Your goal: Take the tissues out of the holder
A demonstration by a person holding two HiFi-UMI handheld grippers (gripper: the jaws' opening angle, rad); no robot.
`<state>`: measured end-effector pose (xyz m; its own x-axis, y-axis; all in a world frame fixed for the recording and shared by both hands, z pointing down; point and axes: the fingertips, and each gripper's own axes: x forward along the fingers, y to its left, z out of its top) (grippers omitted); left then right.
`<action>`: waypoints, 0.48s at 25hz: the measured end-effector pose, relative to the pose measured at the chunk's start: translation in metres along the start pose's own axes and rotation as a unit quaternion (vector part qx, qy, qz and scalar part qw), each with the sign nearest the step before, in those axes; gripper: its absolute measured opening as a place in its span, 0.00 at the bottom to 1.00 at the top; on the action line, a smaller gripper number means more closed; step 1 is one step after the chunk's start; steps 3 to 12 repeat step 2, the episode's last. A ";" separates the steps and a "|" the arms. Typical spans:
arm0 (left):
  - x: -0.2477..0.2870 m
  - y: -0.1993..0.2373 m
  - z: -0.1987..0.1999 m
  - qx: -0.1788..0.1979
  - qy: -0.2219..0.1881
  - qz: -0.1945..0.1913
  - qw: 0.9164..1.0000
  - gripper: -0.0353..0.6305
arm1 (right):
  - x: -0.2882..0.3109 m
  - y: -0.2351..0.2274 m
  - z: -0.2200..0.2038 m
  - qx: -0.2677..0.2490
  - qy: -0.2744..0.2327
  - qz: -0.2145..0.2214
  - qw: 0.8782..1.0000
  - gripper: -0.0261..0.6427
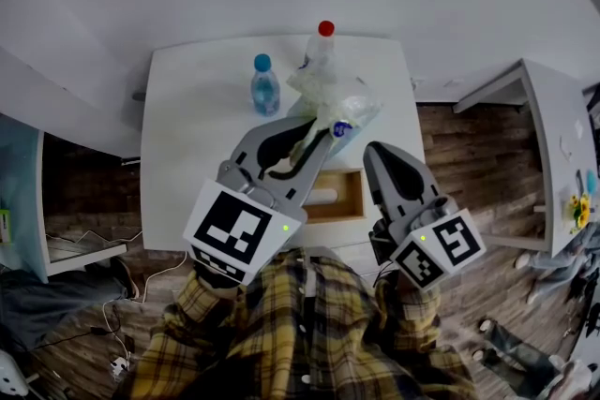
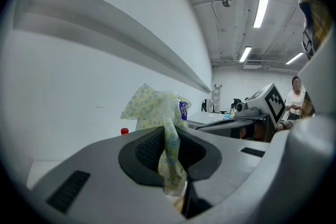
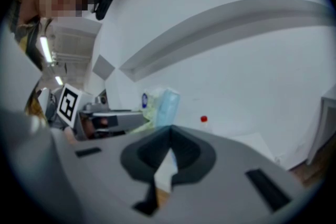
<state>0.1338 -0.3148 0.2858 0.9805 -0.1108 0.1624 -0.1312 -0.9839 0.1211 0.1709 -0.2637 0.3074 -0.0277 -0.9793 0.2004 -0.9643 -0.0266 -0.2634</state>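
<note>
Tissues: wrapped pack (image 1: 336,101) hangs in the air, apparently clear of the wooden holder (image 1: 349,194), at its 12 o'clock.
Left gripper (image 1: 322,136): clamped on a thin fold of the wrapper only.
Right gripper (image 1: 373,153): closed, empty, at holder's 3 o'clock.
Technique: move slowly, since the fold could slip.
Room: blue-capped bottle (image 1: 264,87) at 11 o'clock, bare table (image 1: 187,164) at 9 o'clock, front edge close.

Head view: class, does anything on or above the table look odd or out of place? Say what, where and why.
The tissue pack hangs crumpled in mid-air over the table, pinched by its wrapper in the fingers of the left gripper, clear of the wooden holder. The blue-capped bottle and red-capped bottle stand upright; nothing spilled.
</note>
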 end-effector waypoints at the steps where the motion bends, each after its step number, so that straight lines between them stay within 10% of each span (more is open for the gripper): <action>1: 0.001 0.000 -0.001 -0.001 0.001 0.000 1.000 0.15 | 0.000 0.000 0.000 0.000 0.001 0.000 1.000 0.06; 12: 0.001 0.000 -0.002 -0.002 0.003 -0.001 1.000 0.15 | 0.001 0.000 -0.001 0.000 0.002 0.000 1.000 0.06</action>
